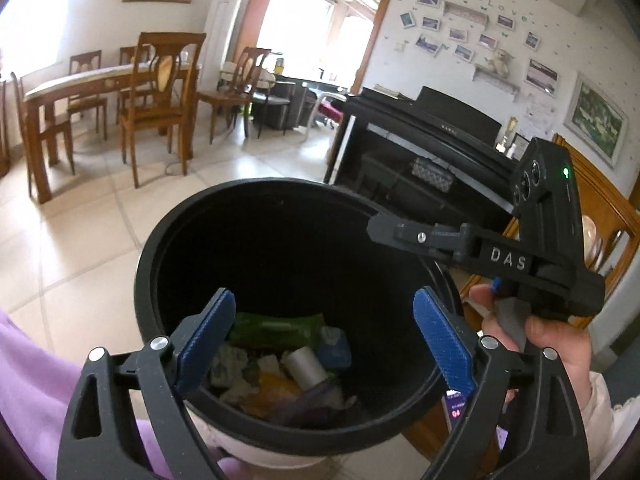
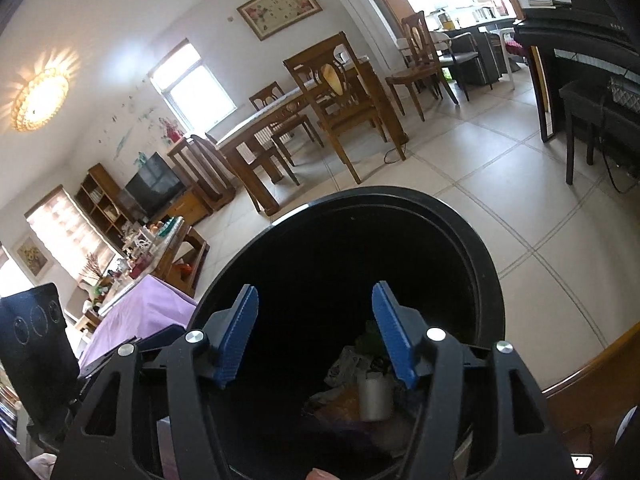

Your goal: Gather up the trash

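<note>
The round black trash bin (image 1: pixel 256 216) sits on the pale tiled floor (image 1: pixel 80 240), holding a green wrapper (image 1: pixel 276 326), a white roll (image 1: pixel 306 368) and crumpled paper (image 1: pixel 234 364) at its bottom. The left tongs (image 1: pixel 324 344) hang spread and empty over its mouth. The right tongs (image 2: pixel 316 332), likewise spread and empty, hover over the same opening.

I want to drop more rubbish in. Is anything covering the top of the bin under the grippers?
No, nothing visible does. The bin has no lid on, and the trash lies at its bottom. The left gripper and right gripper are both open and empty above the opening.
</note>
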{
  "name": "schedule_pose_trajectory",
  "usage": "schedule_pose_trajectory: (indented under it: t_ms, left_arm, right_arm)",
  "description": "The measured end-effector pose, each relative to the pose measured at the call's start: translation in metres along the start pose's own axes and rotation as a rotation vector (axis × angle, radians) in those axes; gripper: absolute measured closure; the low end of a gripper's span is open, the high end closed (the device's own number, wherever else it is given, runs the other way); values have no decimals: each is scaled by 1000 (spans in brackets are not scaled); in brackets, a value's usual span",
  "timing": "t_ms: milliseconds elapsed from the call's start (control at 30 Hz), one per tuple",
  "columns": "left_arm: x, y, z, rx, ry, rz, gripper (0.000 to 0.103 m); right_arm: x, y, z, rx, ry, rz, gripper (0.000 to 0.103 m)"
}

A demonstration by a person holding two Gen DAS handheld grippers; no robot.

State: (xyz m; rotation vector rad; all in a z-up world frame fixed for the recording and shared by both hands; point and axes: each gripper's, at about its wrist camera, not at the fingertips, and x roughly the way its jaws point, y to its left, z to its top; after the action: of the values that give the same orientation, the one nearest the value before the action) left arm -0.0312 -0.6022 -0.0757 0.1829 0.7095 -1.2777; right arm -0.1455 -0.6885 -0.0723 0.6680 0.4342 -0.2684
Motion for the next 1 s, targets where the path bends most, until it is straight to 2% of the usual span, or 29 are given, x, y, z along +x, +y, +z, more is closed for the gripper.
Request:
schedule_pose_trajectory:
  t_ms: [67,200,267,333,467,567,667,867,1000]
  left_arm:
    - [-6,-2,-2,7,7,27,5]
    - [-28,-1,-8,14,-5,70,5]
    - [-42,-2,-10,22,-8,113,5]
    - [-56,-2,-12,31,-7,146,5]
    - [-93,7,-18,15,-4,246,5]
    - [-130,19,-26,-27,-43,284,5]
    - [-172,31,-38,-53,-101,348,5]
    - [-266,69,-76,-148,-182,554,5]
    - [-332,97,-110,-239,-242,752,5]
  right_arm:
    - [-2,1,-1,2,-7,0,35]
    - [-6,10,-4,-2,-13,-5,35]
    - [-6,17,-5,-10,-10,-7,34]
    - [-7,27,-7,-19,-9,-7,28]
    - [-10,52,-10,-48,-10,-7,25]
    - [-10,75,-12,-69,-2,12,17]
    - [-7,109,-21,-123,12,32,16]
    - [4,199,-47,-254,58,120,7]
    - [16,261,-69,-341,76,179,6]
